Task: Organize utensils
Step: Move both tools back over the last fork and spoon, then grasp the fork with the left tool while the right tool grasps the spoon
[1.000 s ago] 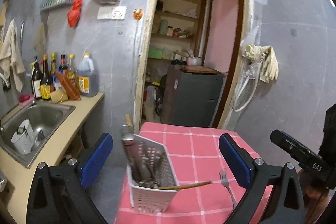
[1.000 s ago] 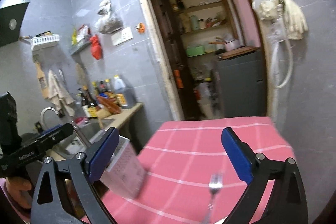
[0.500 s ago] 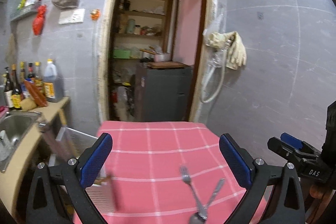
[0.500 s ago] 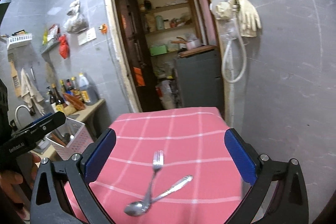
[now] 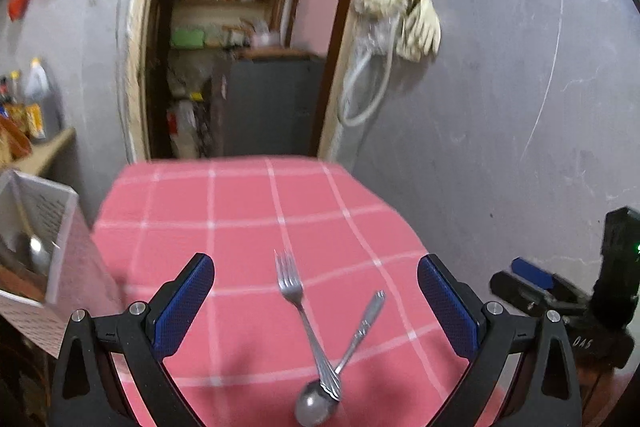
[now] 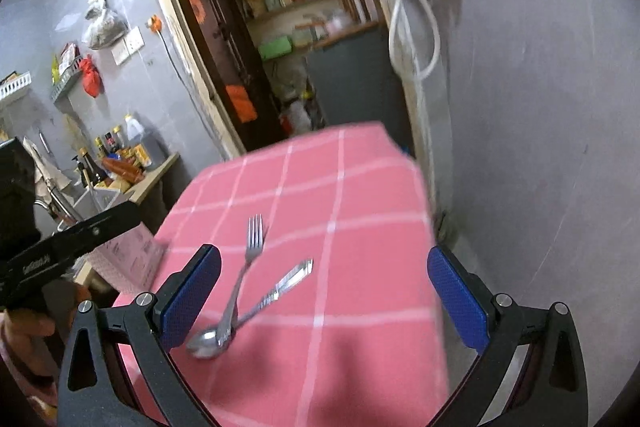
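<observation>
Both my grippers, left and right, are spread apart and empty. The fork and spoon lie crossed on the table, awaiting the basket, which already holds utensils.

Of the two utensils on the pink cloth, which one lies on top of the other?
The fork lies on top: its handle end crosses over the spoon just above the spoon's bowl.

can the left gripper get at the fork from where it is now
Probably yes. The left gripper is open, with the fork lying between its fingers on the pink cloth. Only snag: the fork's handle crosses the spoon.
</observation>
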Available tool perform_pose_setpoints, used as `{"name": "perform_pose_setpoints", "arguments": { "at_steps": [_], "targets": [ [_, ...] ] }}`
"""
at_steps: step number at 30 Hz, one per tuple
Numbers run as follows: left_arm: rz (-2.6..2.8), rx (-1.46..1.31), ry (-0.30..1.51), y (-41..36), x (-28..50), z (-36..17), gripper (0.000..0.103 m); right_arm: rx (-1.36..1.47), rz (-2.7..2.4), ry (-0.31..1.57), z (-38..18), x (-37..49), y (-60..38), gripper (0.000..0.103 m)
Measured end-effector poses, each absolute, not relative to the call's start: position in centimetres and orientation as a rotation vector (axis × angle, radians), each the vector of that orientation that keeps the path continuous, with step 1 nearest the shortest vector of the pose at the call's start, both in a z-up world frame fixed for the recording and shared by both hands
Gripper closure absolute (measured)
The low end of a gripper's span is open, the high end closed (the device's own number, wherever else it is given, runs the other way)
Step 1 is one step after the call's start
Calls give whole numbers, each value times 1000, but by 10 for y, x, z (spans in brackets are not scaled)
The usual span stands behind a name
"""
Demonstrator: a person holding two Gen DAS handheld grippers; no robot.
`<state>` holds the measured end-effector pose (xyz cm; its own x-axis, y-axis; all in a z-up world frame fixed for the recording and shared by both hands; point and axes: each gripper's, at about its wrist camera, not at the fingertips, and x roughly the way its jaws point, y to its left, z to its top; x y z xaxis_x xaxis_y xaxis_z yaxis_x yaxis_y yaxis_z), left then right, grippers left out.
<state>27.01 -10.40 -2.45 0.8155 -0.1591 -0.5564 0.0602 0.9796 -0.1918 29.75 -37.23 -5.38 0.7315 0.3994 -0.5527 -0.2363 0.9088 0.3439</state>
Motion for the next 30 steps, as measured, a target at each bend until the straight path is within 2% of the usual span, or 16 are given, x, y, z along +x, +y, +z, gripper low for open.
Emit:
{"name": "perform_pose_setpoints", "arguments": {
  "at_steps": [3,5,7,8,10,12,15,16,26,30],
  "targets": [
    [-135,-203,688,-103,287,-46,1,302,396,718,-78,304,-370,5],
    [-144,-231,732,-100,297,-61,3,310,418,750,-94,309,-366,13],
    [-148,-255,767,-98,306,-73,9,322,446,782,-108,315,-361,26],
    [-153,-269,796,-97,313,-83,13,328,460,795,-114,318,-358,29],
    [-162,-298,842,-95,325,-96,21,341,491,816,-124,323,-351,45],
    [-183,-354,887,-90,335,-111,44,354,519,834,-131,329,-344,56],
    [-189,-384,942,-87,347,-128,53,359,542,864,-140,337,-332,63],
    [-185,-390,950,-85,351,-132,53,358,548,874,-144,338,-330,67],
    [-169,-447,942,-69,380,-146,54,384,569,912,-155,366,-314,69],
    [-194,-458,934,-66,398,-147,54,373,567,923,-155,374,-308,74]
  ]
}}
